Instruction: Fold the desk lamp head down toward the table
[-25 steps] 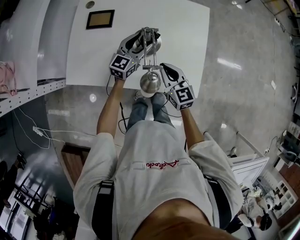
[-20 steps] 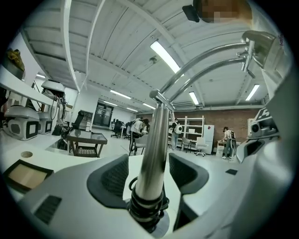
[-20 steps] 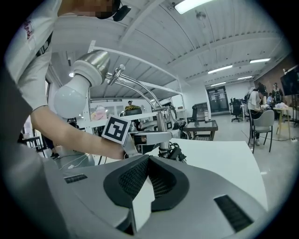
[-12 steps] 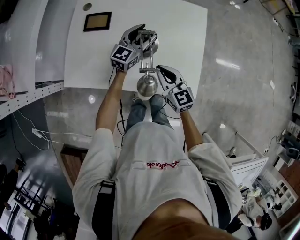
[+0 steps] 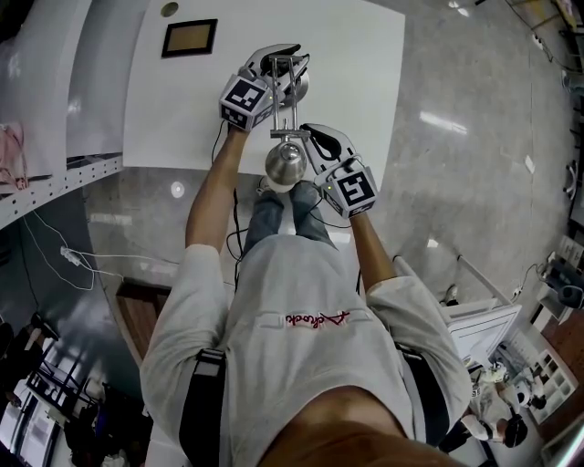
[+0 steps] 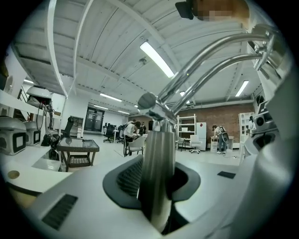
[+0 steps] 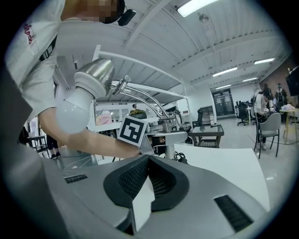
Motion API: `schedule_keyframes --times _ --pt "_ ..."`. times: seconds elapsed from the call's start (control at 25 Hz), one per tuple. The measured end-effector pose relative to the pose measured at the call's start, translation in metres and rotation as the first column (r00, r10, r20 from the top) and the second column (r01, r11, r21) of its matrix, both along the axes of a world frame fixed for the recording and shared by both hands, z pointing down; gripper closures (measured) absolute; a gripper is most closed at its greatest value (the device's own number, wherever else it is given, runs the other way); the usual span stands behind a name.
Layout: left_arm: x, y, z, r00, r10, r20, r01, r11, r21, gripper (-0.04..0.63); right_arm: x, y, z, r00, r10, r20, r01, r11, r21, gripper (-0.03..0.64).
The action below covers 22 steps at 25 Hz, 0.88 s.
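Left gripper point(image 5: 283, 64): jaws closing on the upright lamp post point(image 6: 158, 172), pads at its sides. Right gripper point(image 5: 313, 137): jaws together, nothing between them, just beside the lamp head point(image 5: 285, 162), which is raised over the near edge of the white table point(image 5: 365, 73). Red script on the shirt point(image 5: 315, 319), unreadable.

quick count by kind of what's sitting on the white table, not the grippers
lamp: 1
framed panel: 1
round cap: 1
total: 3
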State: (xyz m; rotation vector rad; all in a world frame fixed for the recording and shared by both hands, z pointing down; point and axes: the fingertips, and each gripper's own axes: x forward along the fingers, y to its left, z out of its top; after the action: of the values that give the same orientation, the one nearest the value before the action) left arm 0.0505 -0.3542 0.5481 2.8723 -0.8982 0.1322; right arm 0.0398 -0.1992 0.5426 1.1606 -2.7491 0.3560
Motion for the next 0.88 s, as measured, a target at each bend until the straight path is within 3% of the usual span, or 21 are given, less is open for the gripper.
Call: schedule_keyframes --times 0.28,0.72,0.88 --pt "0.002 0.002 0.001 0.999 0.030 0.029 -0.030 0.999 0.017 0.502 -0.002 0.000 -0.014 1.000 -0.011 0.013 0.011 0.999 0.031 0.595" --pt "0.003 0.003 0.001 0.999 0.032 0.025 -0.032 0.999 0.012 0.500 -0.004 -0.011 -0.077 0.998 -0.058 -0.031 0.062 0.986 0.154 0.594" --pt "0.003 0.003 0.002 0.999 0.033 0.027 -0.033 0.999 0.010 0.499 0.003 -0.022 -0.099 0.999 -0.054 0.008 0.052 0.980 0.192 0.592"
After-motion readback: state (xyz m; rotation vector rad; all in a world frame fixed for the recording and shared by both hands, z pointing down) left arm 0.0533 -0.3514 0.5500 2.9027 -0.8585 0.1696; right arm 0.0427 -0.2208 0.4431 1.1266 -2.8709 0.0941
